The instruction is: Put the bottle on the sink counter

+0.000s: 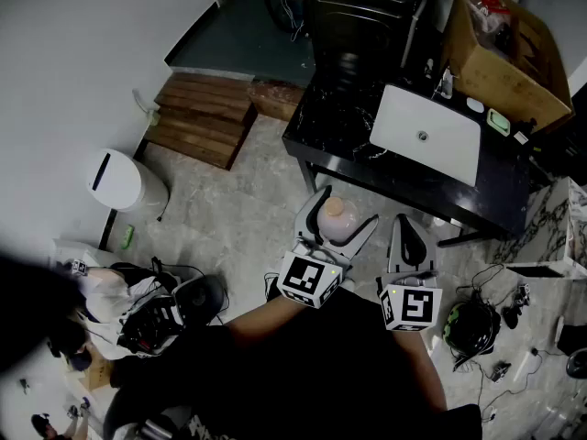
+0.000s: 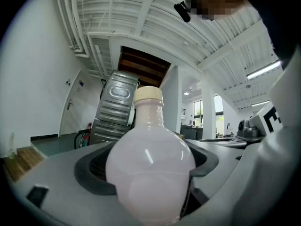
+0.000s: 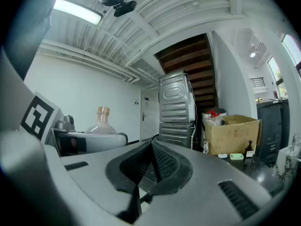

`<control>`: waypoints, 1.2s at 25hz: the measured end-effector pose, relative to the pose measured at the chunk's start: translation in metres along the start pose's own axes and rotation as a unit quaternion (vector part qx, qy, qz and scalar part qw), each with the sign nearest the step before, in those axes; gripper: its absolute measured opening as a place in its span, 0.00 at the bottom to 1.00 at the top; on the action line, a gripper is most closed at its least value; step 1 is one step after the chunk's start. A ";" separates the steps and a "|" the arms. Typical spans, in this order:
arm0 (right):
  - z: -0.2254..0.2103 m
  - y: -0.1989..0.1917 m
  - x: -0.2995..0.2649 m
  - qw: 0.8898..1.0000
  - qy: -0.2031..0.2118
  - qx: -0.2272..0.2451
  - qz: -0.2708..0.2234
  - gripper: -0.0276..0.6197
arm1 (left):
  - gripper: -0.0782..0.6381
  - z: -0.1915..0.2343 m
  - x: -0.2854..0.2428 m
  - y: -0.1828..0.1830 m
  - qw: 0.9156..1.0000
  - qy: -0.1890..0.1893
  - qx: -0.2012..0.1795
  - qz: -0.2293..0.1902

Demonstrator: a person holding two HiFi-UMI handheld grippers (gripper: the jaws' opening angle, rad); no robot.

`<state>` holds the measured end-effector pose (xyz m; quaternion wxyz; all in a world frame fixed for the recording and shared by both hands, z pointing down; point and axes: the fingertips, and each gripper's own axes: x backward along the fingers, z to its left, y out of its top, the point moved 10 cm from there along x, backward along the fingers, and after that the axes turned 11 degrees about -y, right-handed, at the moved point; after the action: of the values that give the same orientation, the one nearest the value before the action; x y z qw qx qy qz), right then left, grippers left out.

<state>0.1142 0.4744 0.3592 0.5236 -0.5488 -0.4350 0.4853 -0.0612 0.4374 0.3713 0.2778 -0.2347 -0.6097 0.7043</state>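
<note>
bottle [image 2: 149, 173]: left tool [image 1: 339, 220] clamped on round belly | right tool [image 1: 409, 230] closed, empty | risk: smooth belly slips before far worktop [image 1: 341, 125]

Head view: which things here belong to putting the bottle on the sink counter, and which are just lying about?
In use:
- round pale-pink plastic bottle with tan cap, held in the left claw
- black sink counter with white basin

Lying about:
- brown cardboard box
- white cylindrical bin
- wooden steps
- right claw, shut and empty
</note>
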 end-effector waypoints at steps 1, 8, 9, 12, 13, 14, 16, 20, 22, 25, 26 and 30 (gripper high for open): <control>-0.003 -0.001 0.002 1.000 0.002 -0.005 -0.001 0.10 | 0.67 -0.003 -0.001 0.000 1.000 0.002 -0.001 0.000; -0.013 0.002 0.014 0.999 0.008 0.027 -0.047 0.10 | 0.67 -0.014 -0.004 -0.005 1.000 0.017 -0.003 -0.001; -0.012 0.002 0.015 0.998 0.010 0.028 -0.049 0.10 | 0.67 -0.014 -0.005 -0.006 1.000 0.019 -0.001 0.001; -0.016 0.002 0.014 0.999 0.011 0.014 -0.048 0.10 | 0.67 -0.012 -0.007 -0.005 1.000 0.022 -0.004 0.006; -0.018 0.001 0.013 0.999 0.008 0.012 -0.047 0.10 | 0.67 -0.010 -0.009 -0.004 1.000 0.022 -0.004 0.005; -0.020 0.000 0.012 0.999 0.004 0.012 -0.045 0.10 | 0.67 -0.007 -0.011 -0.004 1.000 0.023 -0.004 0.004; -0.025 -0.004 0.008 0.999 -0.003 0.010 -0.039 0.10 | 0.67 -0.001 -0.017 -0.005 1.000 0.022 -0.002 0.002; -0.031 -0.006 -0.004 0.999 -0.018 0.002 -0.030 0.10 | 0.67 0.015 -0.034 -0.003 1.000 0.012 -0.006 0.001; -0.034 -0.006 -0.013 0.999 -0.022 0.004 -0.026 0.10 | 0.67 0.024 -0.043 -0.003 1.000 0.010 -0.005 0.000; -0.035 -0.007 -0.031 0.999 -0.024 0.009 -0.020 0.10 | 0.67 0.042 -0.054 -0.005 1.000 0.008 0.001 -0.005; -0.035 -0.007 -0.039 0.999 -0.024 0.011 -0.018 0.10 | 0.67 0.050 -0.058 -0.005 1.000 0.006 0.007 -0.008; -0.030 0.000 -0.078 1.000 -0.016 0.019 -0.014 0.10 | 0.67 0.089 -0.075 -0.006 1.000 0.006 0.025 -0.003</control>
<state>0.1318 0.3930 0.3650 0.5336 -0.5243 -0.4419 0.4951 -0.0651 0.3222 0.3897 0.2887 -0.2302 -0.5912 0.7170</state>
